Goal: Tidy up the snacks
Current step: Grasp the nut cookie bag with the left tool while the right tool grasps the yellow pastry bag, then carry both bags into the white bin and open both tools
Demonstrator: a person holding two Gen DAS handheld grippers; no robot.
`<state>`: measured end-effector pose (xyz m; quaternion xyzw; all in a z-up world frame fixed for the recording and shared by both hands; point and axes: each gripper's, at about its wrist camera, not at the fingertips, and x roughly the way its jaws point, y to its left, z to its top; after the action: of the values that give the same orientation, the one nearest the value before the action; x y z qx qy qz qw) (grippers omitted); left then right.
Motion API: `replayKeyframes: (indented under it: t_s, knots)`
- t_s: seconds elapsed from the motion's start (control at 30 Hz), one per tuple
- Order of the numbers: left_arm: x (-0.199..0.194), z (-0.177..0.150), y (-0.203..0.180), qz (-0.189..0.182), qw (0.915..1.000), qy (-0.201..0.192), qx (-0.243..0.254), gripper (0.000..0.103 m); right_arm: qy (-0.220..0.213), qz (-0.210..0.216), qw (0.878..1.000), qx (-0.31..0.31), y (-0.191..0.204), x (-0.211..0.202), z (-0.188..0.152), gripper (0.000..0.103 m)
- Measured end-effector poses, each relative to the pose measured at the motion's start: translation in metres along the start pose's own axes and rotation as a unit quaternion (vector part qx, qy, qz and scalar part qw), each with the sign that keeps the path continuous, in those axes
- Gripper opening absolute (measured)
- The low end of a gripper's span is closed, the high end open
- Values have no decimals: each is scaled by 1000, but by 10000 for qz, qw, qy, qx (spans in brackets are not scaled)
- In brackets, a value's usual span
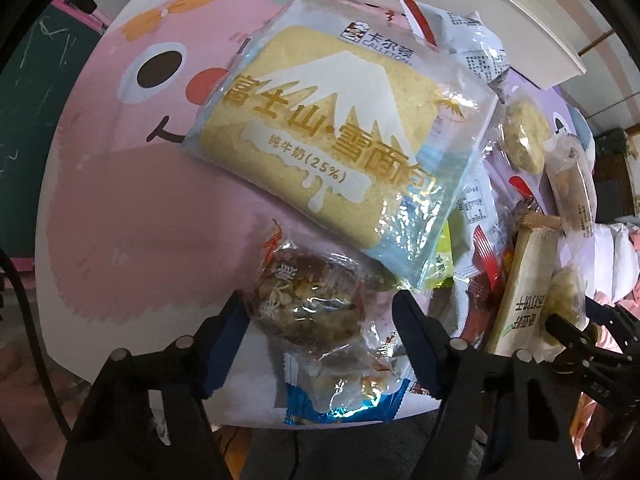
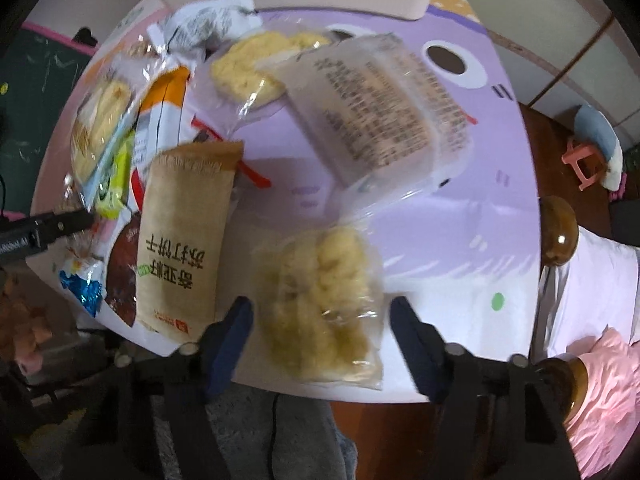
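Your left tool (image 1: pixel 320 328) sits released around a brown pastry packet (image 1: pixel 312 304) low in frame, your right tool (image 2: pixel 320 332) released around a yellow puffed-snack bag (image 2: pixel 324 304), with the large bread pack (image 1: pixel 320 140) farther up the tabletop (image 1: pixel 120 216).

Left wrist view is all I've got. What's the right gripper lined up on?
Observer: The right gripper is open, straddling a clear bag of pale yellow puffed snacks at the table's near edge.
Operator: Anything beyond that bag?
Observer: A clear-wrapped pack with black printed text lies farther back on the purple table cover.
Operator: What is the tan pack on my right?
Observer: It is a tan soda cracker pack, lying left of the puffed snack bag, with its near end at the table edge.
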<state>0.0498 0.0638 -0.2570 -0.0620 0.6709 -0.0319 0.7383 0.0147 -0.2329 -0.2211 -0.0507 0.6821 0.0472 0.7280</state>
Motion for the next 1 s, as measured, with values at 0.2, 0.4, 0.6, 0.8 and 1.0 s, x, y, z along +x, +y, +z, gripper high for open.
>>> replayKeyframes:
  t_s: [0.2, 0.4, 0.6, 0.8, 1.0]
  knots:
    - [-5, -1, 0, 147, 9998, -52, 147, 54, 134, 4, 9999, 65, 0, 12, -6, 49]
    - [-7, -1, 0, 375, 9990, -196, 142, 52, 26, 73, 9999, 85, -2, 6, -3, 40]
    - [-45, -8, 16, 402, 9984, -403, -10, 51, -73, 186, 9998, 61, -2, -5, 4, 38]
    - [-88, -15, 12, 414, 9967, -692, -57, 51, -295, 315, 9991, -43, -5, -44, 8, 38]
    - [-176, -10, -8, 317, 9893, -1426, 46, 51, -812, 551, 9951, -150, -4, -101, 12, 38]
